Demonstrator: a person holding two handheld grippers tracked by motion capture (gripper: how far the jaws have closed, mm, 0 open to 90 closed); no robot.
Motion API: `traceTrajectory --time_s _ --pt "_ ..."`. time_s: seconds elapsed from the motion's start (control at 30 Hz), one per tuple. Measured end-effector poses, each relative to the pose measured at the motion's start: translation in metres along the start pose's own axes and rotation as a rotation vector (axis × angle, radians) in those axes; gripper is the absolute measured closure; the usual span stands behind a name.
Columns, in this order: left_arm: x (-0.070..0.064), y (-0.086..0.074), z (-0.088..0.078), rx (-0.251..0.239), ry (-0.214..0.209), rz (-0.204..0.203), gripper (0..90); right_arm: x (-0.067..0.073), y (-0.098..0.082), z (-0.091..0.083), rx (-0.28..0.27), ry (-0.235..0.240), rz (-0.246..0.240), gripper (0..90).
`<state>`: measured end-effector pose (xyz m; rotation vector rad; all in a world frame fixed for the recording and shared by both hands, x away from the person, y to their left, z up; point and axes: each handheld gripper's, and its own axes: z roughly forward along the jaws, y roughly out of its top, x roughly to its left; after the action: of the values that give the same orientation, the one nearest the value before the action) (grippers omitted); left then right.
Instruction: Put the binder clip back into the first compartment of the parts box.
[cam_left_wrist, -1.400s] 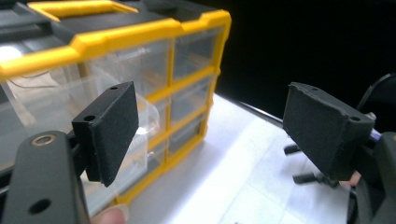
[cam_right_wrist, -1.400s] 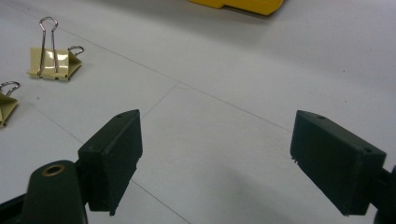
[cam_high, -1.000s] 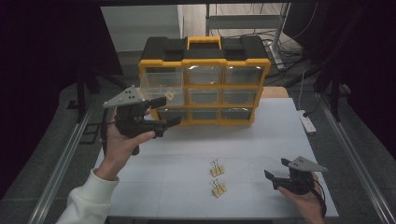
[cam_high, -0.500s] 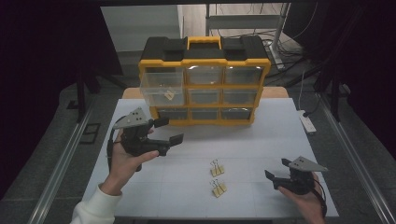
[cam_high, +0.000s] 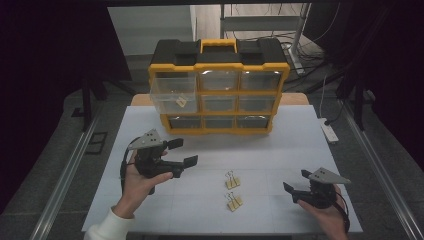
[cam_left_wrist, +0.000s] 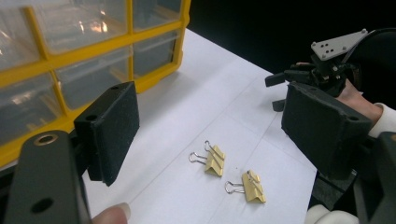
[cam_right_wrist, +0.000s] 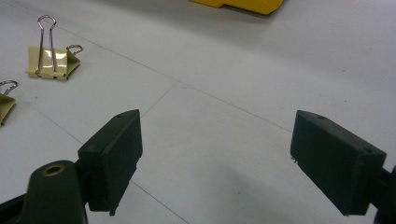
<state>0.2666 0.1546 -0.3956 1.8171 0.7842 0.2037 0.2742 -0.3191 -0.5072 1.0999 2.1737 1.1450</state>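
White table (cam_high: 280, 150), dark room, yellow drawer organizer (cam_high: 219, 90) at the back with its top-left drawer (cam_high: 175, 95) pulled out. Left gripper (cam_high: 182, 152) has come back from that drawer toward the table middle, jaws wide, empty. Right gripper (cam_high: 295, 184) unmoved, jaws wide, empty, low at the front right. Two gold binder clips (cam_high: 232, 180), (cam_high: 234, 201) lie between the grippers; left gripper view shows them (cam_left_wrist: 214, 158) just ahead. Clip in drawer visible from above.
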Motion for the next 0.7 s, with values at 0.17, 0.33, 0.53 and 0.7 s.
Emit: traceTrajectory --time_s 0.17,0.33,0.53,0.7 --pt "-0.001 -0.009 0.008 0.020 -0.013 -0.013 20.3 0.000 0.000 0.000 0.000 0.002 -0.004 17.3" --pt "-0.001 -0.018 0.016 0.038 -0.023 -0.031 20.4 0.001 0.000 0.000 0.000 0.003 -0.004 17.3" --pt "-0.003 -0.029 0.031 0.084 -0.032 -0.034 20.5 0.000 0.000 0.000 0.000 0.003 -0.004 17.3" --pt "-0.005 -0.038 0.044 0.118 -0.040 -0.036 20.4 0.001 0.000 0.000 0.001 0.004 -0.005 17.3"
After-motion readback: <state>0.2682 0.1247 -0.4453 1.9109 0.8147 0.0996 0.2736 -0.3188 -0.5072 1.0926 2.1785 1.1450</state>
